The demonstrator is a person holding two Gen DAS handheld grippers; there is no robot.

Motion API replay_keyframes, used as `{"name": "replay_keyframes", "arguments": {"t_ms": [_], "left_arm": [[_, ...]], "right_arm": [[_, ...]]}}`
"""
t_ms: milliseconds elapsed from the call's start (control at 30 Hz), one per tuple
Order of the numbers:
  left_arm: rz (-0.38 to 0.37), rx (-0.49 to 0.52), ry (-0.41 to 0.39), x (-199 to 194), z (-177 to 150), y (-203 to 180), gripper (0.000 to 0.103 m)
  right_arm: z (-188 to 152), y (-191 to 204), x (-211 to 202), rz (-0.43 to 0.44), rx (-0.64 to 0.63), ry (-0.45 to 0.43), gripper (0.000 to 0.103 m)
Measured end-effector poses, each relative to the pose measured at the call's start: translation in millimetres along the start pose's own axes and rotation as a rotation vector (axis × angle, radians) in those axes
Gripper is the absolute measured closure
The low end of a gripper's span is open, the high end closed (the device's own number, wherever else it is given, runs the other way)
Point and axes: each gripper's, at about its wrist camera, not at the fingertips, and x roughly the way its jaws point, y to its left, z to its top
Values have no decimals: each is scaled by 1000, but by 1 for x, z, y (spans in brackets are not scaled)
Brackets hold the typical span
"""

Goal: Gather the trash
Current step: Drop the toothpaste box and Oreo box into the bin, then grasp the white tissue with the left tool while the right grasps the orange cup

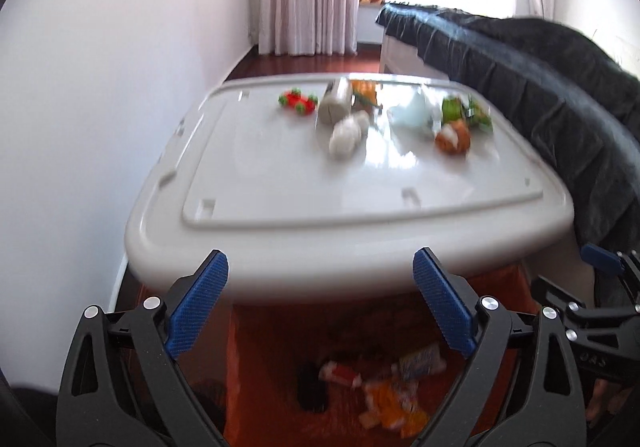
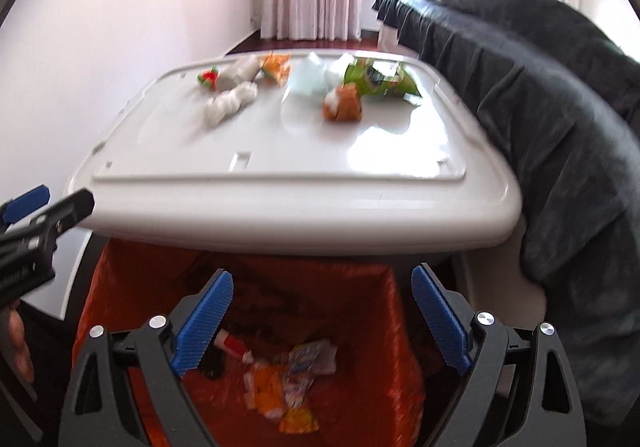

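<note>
**Part of the trash is binned, the rest waits on the lid ahead of both jaws**

I read this as partway through. Below and between my right jaws lies the trash already dropped: crumpled wrappers point(image 2: 294, 379), orange, white and red, at the bottom of the orange bag point(image 2: 360, 287) that lines the bin. In the left view the same heap sits below the gap between the left jaws, blurred.

What is left lies well ahead of both jaws, on the far half of the white lid point(image 2: 280, 207). I count a white twisted tissue point(image 2: 232, 103), an orange and white lump point(image 2: 344, 103), a green packet point(image 2: 380, 81), a pale crumpled sheet point(image 2: 312, 77), an orange wrapper point(image 2: 276, 67) and a small red and green piece point(image 2: 210, 78). The left view also shows a greyish roll point(image 1: 336, 103) beside the red piece; what it is I cannot tell through the blur.

My left gripper point(image 1: 320, 303) has its jaws spread wide with nothing between the blue pads. My right gripper point(image 2: 322, 319) stands the same, spread and empty, over the bag's mouth. Each gripper shows at the edge of the other's view, so they hang close together.

To the right of the jaws a dark blanket point(image 2: 560, 127) drapes down beside the lid. I judge that half a dozen or more pieces still need fetching.
</note>
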Motion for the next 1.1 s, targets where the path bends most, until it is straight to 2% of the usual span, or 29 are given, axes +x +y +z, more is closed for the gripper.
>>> {"name": "replay_keyframes", "arguments": {"t_ms": [167,300,467,567,833,867,967,1000,1033,1100], "left_arm": [[-60,-2,0,35,37,-4,12],[-66,38,9,77,63,-16,12],[-92,80,40,127,85,-32,12],[-63,124,72,162,97,-41,12],[-27,104,112,210,112,-40,13],[-31,99,129,214,113,-40,16],[-29,76,163,221,115,-35,34],[-25,67,187,224,115,-32,53],[-24,56,209,227,113,-29,62],[-27,29,212,225,111,-21,67]], "right_arm": [[31,-12,-5,-7,28,-63,12],[52,-20,-8,-18,45,-117,12],[64,-26,-7,-9,58,-144,12],[65,-26,-6,-2,50,-154,12],[63,-27,-2,-1,25,-164,12],[63,-27,-1,4,26,-160,12],[64,-27,2,7,22,-155,12],[64,-27,3,6,21,-153,12],[64,-27,3,7,22,-152,12],[65,-28,5,9,25,-147,12]]}}
